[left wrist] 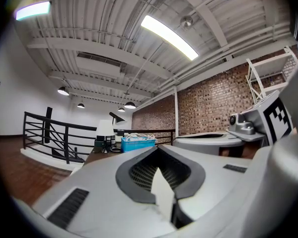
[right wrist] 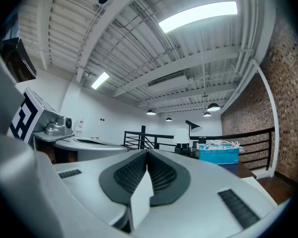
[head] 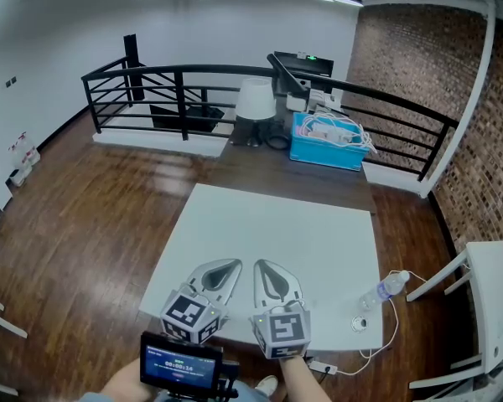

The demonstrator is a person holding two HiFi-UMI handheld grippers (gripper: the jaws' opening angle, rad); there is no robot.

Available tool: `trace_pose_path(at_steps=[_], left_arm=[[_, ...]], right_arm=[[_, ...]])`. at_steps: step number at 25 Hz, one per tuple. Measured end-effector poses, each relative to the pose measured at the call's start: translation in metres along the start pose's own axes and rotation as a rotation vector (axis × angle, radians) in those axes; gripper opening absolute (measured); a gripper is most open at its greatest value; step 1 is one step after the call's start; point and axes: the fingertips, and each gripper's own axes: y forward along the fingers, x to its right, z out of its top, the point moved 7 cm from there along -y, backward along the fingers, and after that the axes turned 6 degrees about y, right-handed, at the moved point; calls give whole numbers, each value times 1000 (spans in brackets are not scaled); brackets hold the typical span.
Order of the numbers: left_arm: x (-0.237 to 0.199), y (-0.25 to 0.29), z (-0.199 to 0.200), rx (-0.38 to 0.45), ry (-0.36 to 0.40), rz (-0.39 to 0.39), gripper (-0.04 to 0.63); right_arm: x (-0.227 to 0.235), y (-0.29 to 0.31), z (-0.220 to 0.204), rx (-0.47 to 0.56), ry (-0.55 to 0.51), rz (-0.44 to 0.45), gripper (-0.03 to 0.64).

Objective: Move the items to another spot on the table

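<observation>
Left gripper (head: 232, 265) and right gripper (head: 261, 266) side by side over the white table (head: 277, 216); both jaws together, nothing between; bottle (head: 384, 290) near the table's right edge.

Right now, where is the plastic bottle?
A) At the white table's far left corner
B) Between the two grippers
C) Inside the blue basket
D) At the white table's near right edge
D: the head view shows the plastic bottle lying on its side at the near right edge of the white table, beside a white cable.
</observation>
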Motion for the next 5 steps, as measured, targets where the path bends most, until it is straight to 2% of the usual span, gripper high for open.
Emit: trace_pose_path(at_steps=[5], left_arm=[[2, -1, -1, 0, 4, -3, 23]], right_arm=[[1, -1, -4, 5, -5, 0, 3]])
